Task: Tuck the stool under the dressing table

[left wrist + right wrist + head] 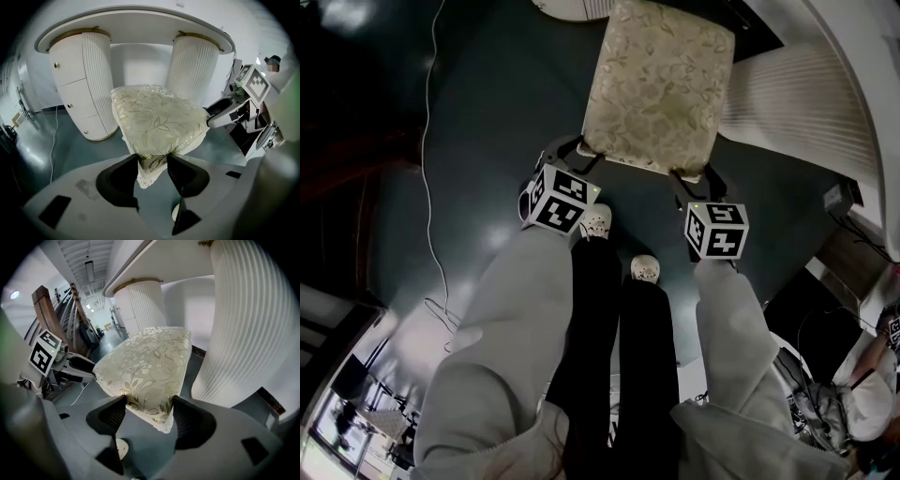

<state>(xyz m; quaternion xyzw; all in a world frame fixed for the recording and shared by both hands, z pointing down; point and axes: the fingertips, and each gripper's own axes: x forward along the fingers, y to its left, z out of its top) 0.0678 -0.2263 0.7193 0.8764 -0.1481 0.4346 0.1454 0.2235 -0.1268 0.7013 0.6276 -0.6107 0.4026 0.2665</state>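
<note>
**Stool gripped at both near corners, knee gap straight ahead**

- Stool [659, 84]: stands on the dark floor [487, 112] in front of the dressing table [140, 28], cushioned seat facing up. Its near edge is on the person's side and its far edge points toward the dressing table.
- Left claw [153, 165]: pinches the seat's near left corner, and the cushion trim fills the space between its jaws.
- Right claw [149, 408]: pinches the near right corner the same way.
- Both claws sit on the side of the stool away from the dressing table, so the stool lies between them and its goal. Neither hand looks clearly nearer.
- The gap lies between the left pedestal [84, 79] and the right pedestal [193, 65], under the tabletop. Seen from the left claw, the seat lines up roughly with this gap.
- The right pedestal stands close beside the seat's right edge, while the left pedestal has more room.
- Judgement: the push goes straight away from the person. The risk is the far right corner catching the right pedestal, so the line may need biasing toward the left pedestal.
- I cannot tell how far the stool's legs have already entered the gap.
</note>
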